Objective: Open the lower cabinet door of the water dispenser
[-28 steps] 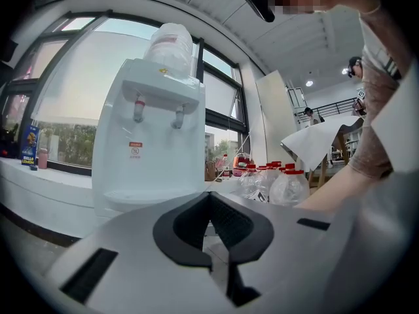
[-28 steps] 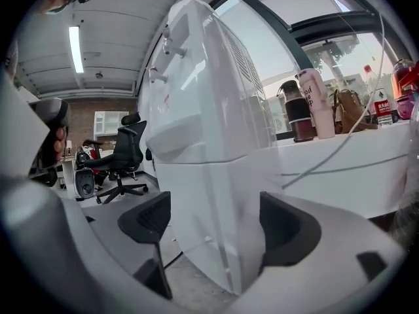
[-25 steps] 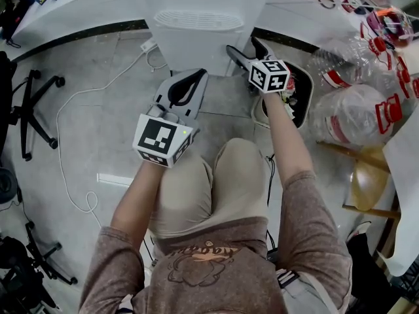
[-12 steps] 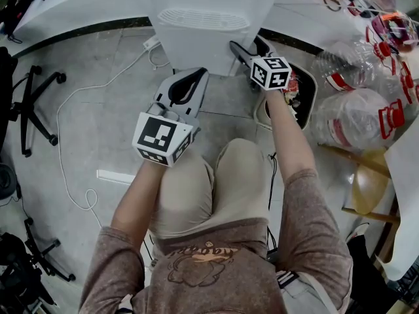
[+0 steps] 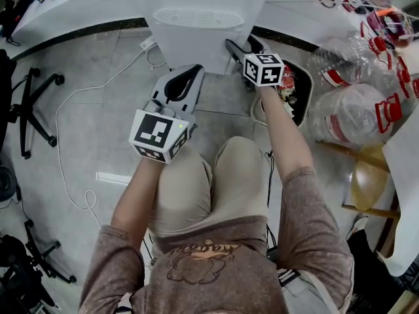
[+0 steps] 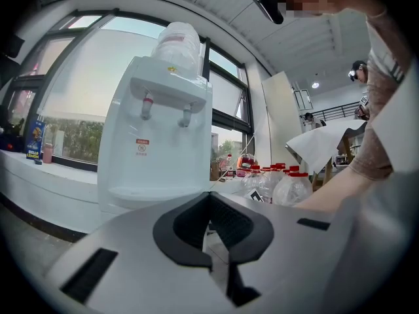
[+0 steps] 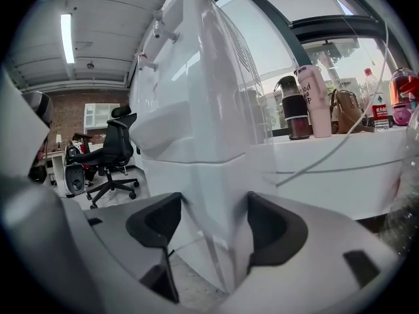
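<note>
Only the right gripper view shows the lower cabinet corner of the white water dispenser [image 7: 196,110] standing between the spread jaws of the right claw [image 7: 213,234]. These jaws have just been narrowing, and contact is unclear. The left claw [image 5: 194,71], pressed together and empty, hangs before the dispenser's front, where it was a second ago.

Bare floor [image 5: 98,90] left of water dispenser [image 5: 203,25]; plastic bottles [image 5: 353,110], black bin [image 5: 308,87] crowd right side.
</note>
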The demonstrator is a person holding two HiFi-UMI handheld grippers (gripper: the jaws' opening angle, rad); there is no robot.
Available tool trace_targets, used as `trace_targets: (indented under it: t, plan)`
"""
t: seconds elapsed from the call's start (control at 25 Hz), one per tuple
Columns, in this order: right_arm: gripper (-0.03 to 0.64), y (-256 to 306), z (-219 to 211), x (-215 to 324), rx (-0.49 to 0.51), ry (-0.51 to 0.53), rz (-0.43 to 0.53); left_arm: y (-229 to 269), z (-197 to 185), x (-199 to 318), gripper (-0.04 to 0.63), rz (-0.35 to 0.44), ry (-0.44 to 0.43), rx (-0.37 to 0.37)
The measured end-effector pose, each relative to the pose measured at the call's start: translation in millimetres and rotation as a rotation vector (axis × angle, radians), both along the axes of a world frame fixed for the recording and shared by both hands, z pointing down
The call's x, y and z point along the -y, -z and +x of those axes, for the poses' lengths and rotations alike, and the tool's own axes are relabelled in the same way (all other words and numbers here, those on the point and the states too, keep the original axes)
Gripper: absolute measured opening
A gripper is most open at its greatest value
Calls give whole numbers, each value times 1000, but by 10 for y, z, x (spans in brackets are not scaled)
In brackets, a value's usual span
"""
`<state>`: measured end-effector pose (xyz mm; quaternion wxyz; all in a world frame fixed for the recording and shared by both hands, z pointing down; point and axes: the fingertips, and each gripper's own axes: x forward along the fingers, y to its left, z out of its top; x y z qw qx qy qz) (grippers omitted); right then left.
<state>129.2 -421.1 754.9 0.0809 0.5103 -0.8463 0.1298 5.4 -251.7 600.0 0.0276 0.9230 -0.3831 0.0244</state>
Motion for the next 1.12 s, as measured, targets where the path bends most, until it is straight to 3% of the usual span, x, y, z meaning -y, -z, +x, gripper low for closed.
trace_targets:
  t: [0.36,1.12]
  plan:
    - [262,-27,-44,-319,-64,49,15,30,35,-38,14,-4,-3,-8]
    - [196,-53,-218,-905,-77,116,0,64,24,-173,14,-4,22,-5]
